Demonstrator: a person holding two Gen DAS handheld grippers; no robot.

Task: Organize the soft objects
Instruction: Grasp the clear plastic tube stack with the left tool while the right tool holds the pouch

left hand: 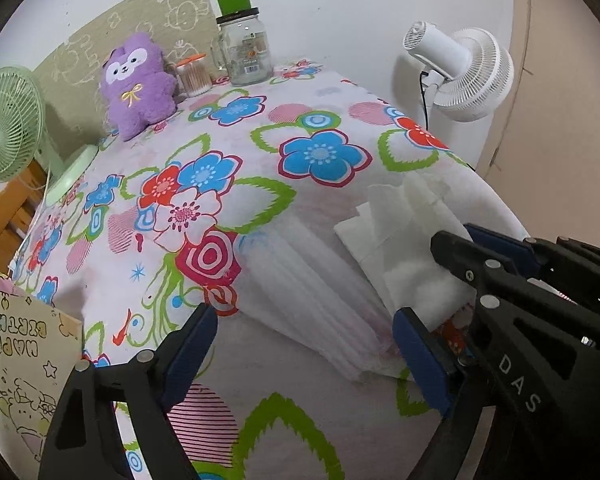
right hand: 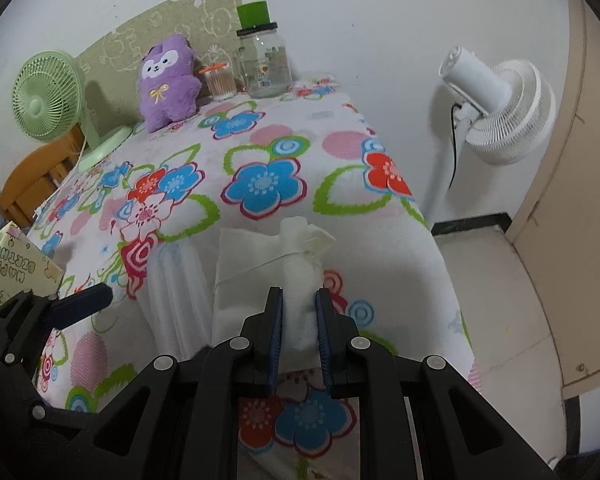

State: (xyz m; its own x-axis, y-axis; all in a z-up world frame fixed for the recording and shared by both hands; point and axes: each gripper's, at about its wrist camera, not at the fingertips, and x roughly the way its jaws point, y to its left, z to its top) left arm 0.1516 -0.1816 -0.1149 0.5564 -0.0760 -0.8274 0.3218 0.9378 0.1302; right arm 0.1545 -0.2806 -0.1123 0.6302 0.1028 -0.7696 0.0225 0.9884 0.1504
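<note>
The right gripper point(right hand: 299, 332) is pinched tight on a bunched white cloth point(right hand: 300, 264), held just above the floral tablecloth point(right hand: 268, 184) near its front edge. The left gripper point(left hand: 304, 344) hangs wide open with nothing in it, over a folded white sheet point(left hand: 312, 300) lying right beside that cloth.

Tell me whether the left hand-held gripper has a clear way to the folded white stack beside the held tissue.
Probably yes. The left hand-held gripper is open with the folded white stack just ahead; only the right hand-held gripper, shut on the tissue, crowds its right edge.
</note>
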